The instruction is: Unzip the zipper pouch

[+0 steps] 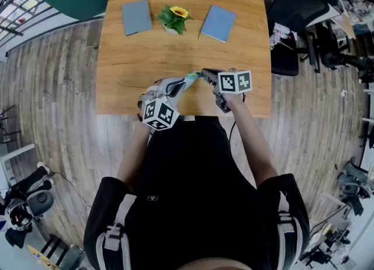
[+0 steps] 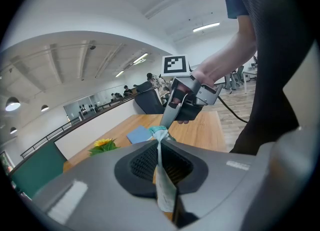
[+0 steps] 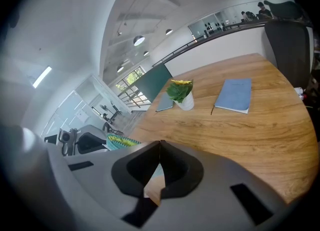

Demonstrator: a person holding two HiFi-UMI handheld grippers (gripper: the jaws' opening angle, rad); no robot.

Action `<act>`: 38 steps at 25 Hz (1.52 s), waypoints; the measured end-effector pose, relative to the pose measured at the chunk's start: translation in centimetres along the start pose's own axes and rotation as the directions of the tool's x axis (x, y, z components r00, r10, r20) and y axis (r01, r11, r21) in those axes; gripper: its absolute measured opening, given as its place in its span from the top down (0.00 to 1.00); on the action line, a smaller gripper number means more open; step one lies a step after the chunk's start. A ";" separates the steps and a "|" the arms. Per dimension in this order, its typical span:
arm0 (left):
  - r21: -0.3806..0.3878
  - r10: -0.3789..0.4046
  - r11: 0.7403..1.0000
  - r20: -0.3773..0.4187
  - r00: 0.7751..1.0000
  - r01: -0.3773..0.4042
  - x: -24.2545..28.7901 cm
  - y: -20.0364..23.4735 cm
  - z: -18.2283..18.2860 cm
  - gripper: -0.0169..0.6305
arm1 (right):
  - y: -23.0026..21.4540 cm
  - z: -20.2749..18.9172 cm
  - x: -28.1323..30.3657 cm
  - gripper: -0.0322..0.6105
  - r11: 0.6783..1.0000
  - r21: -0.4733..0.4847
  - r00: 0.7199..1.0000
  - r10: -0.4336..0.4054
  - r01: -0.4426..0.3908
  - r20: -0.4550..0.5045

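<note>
Pouch (image 1: 191, 78) held in air over table (image 1: 175, 52) near edge: left gripper (image 1: 179, 85) clamped on one end as anchor, right gripper (image 1: 204, 75) closed on other end, likely for pulling zip

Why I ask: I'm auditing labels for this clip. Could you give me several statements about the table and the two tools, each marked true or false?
1. The left tool is clamped on the pouch. True.
2. The right tool has its jaws wide apart. False: they are together.
3. A potted sunflower stands between a grey notebook and a blue notebook. True.
4. The pouch lies flat in the middle of the table. False: it is held up between the two tools, over the table's near part.
5. Both notebooks lie open. False: both are closed.
</note>
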State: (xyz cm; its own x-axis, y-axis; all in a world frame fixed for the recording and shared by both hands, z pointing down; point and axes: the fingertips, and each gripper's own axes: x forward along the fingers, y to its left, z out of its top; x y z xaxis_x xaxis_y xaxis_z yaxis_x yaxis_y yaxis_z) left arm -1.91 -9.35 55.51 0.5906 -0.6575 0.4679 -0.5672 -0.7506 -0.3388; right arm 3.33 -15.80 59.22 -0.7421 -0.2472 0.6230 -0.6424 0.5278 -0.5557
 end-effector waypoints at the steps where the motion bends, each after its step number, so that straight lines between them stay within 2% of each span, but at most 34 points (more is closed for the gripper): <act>1: -0.001 0.000 1.000 0.001 1.000 0.000 0.0 0.0 0.0 0.96 | -0.2 -0.1 0.0 0.95 1.000 0.001 1.000 -0.003 0.003 -0.001; 38: -0.020 -0.005 1.000 0.021 1.000 0.006 -0.5 -0.5 0.9 0.96 | -3.9 -1.4 -1.5 0.94 0.996 0.049 0.997 -0.071 0.070 0.010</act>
State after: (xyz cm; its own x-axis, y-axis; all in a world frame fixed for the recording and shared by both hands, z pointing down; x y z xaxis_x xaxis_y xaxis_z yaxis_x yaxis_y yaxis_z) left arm -1.38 -8.68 54.74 0.6052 -0.6548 0.4527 -0.5751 -0.7528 -0.3202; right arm 7.23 -16.36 61.22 -0.6968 -0.2924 0.6549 -0.7013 0.4689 -0.5369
